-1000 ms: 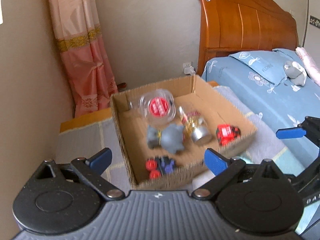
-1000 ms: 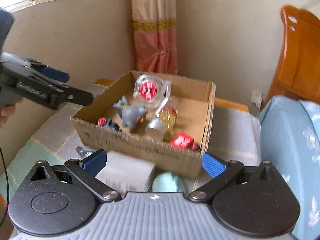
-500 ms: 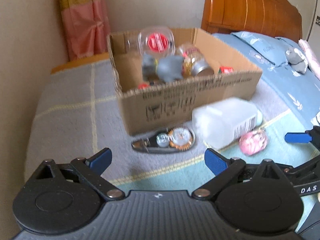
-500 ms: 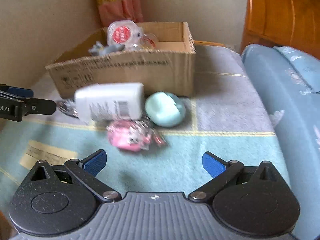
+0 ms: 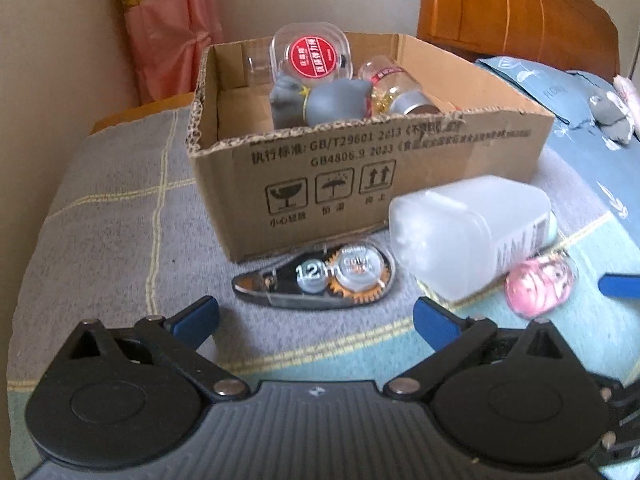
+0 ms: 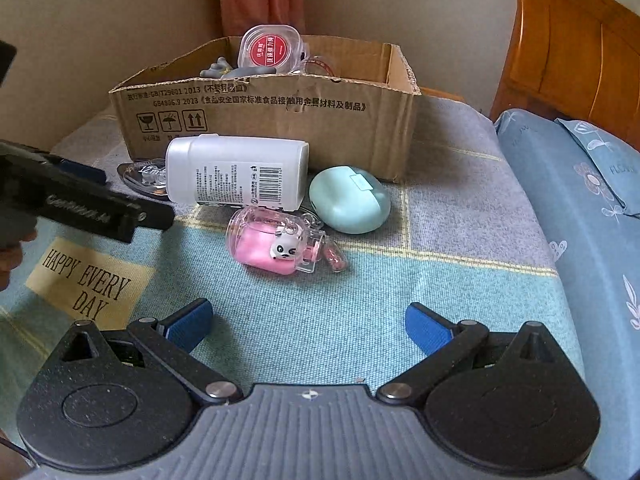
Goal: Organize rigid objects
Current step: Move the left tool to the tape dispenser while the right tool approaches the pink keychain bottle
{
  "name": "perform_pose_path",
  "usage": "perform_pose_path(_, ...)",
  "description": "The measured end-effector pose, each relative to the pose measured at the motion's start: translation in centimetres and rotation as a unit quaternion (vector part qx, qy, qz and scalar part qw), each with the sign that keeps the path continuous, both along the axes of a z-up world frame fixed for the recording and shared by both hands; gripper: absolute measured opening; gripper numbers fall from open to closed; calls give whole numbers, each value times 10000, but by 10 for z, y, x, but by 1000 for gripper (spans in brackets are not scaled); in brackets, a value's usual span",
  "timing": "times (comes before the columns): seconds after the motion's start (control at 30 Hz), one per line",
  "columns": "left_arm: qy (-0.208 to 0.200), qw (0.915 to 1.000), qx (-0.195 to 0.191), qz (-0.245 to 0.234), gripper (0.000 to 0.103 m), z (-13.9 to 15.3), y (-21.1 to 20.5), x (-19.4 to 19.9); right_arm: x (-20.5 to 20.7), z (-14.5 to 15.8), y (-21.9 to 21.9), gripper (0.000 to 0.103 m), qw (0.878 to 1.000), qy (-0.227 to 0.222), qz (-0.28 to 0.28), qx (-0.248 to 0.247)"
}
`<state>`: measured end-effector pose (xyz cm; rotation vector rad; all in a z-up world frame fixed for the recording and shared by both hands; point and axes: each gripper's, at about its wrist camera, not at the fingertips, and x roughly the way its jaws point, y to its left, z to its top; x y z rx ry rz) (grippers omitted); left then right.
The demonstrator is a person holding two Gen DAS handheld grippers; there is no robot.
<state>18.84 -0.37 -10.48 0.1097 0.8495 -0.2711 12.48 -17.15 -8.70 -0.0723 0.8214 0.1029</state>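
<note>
A cardboard box on a blanket holds a clear red-labelled case, a grey toy and a jar. In front of it lie a correction tape dispenser, a white bottle on its side, a pink earbud case and a mint case. My left gripper is open and empty, just short of the tape dispenser. My right gripper is open and empty, short of the pink case.
A wooden headboard and blue bedding lie to the right. A pink curtain hangs in the back corner. A grey plush lies on the bed. The left gripper's body reaches in from the left of the right wrist view.
Both grippers have dropped from above the box to low over the blanket, now facing the objects in front of the box. Both stayed open.
</note>
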Motion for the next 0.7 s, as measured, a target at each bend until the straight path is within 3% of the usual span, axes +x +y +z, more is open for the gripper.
perform_pose_path(0.7, -102, 9989, -30, 456, 102, -1, 20, 10, 1, 0, 1, 103, 10000, -37, 46, 1)
